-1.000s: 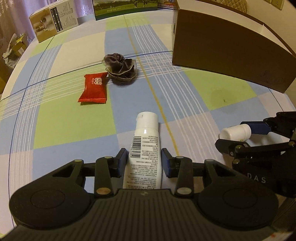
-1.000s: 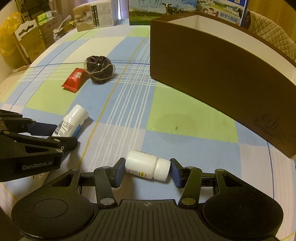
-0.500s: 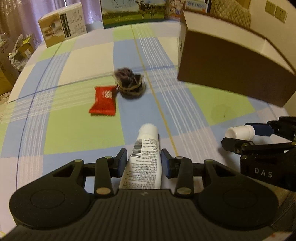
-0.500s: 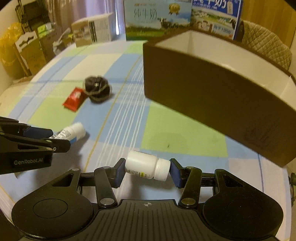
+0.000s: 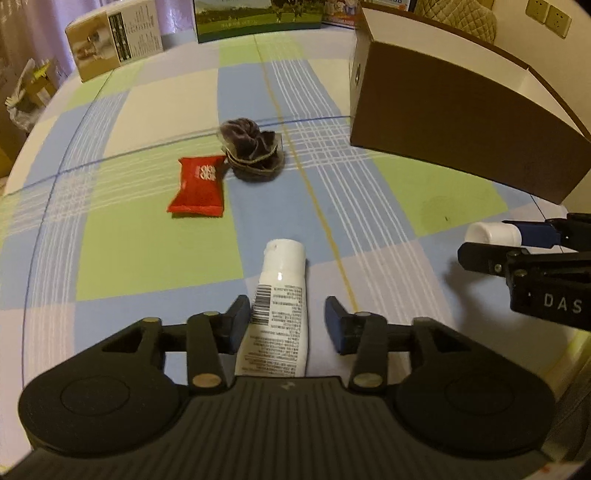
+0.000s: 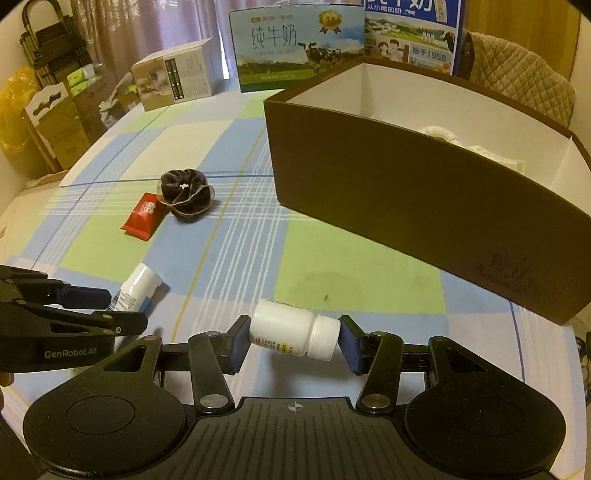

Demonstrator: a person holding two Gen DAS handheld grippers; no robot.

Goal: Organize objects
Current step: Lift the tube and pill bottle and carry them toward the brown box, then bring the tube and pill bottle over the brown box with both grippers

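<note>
The bottle (image 6: 293, 329) sat clamped end to end in the right gripper (image 6: 293, 338), off the desk (image 6: 351, 266), short of the box (image 6: 424, 206). The left gripper (image 5: 284, 319) straddled the tube (image 5: 279, 306), jaws wide. The packet (image 5: 197, 186) and scrunchie (image 5: 251, 149) lay untouched, so most sorting remained.

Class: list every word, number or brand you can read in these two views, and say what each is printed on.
"GenRobot.AI": left tongs body.
"DAS": right tongs body.
"纯牛奶": green milk carton.
"1956": blue milk carton.
Unreadable: tube print, pill bottle label, red packet emblem, beige box.
</note>
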